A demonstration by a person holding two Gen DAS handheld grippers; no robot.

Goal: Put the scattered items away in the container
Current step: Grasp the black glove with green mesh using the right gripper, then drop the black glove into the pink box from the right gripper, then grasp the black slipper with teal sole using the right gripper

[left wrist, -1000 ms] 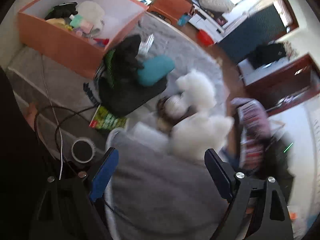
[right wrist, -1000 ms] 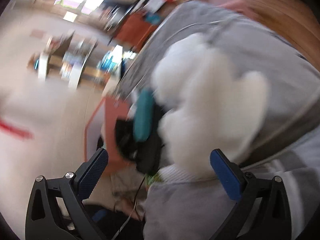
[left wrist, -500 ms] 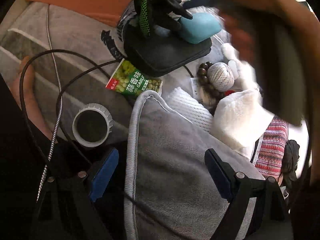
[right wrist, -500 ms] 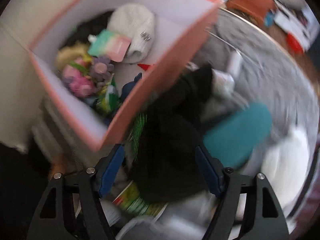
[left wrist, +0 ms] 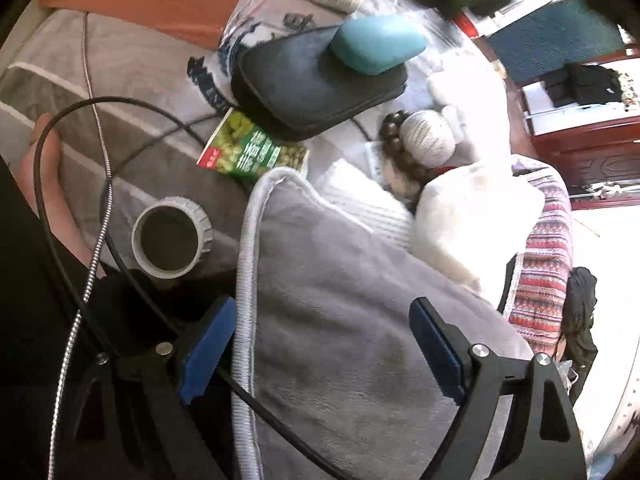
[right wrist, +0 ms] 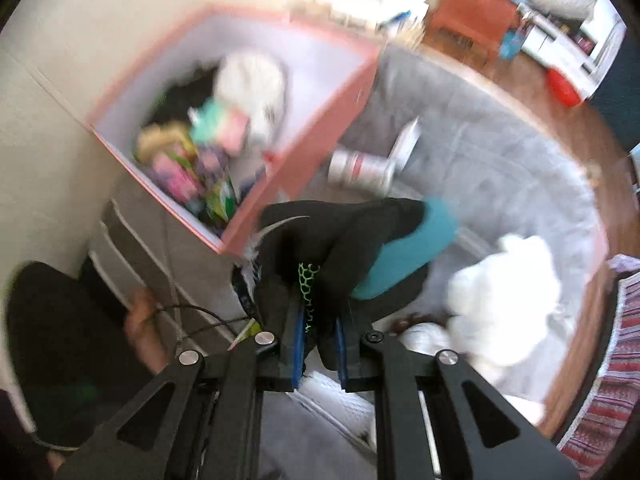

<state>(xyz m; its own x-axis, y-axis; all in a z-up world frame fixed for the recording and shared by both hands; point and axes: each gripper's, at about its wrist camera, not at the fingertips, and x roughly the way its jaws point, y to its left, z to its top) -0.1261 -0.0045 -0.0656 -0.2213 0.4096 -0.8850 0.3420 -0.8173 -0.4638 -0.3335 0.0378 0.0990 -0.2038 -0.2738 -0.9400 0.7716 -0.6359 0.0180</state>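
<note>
My right gripper (right wrist: 318, 342) is shut on a black glove with green print (right wrist: 332, 248) and holds it above the bed, just in front of the orange box (right wrist: 320, 132), which holds several toys and a white hat. My left gripper (left wrist: 320, 344) is open and empty, low over a grey pillow (left wrist: 340, 320). Ahead of it lie a green snack packet (left wrist: 252, 150), a black case (left wrist: 308, 84) with a teal pouch (left wrist: 376, 44) on it, a ball of white yarn (left wrist: 428, 140) with brown beads, and a white plush (left wrist: 472, 216).
A grey screw ring (left wrist: 172, 236) lies left of the pillow, with black cables (left wrist: 100, 200) and a metal hose across it. A white bottle (right wrist: 360, 168) lies beside the box. A striped cloth (left wrist: 544, 264) hangs at the bed's right edge.
My right gripper has closed on the black glove and lifted it off the black case. My left gripper has dropped close over the pillow and stays open.
</note>
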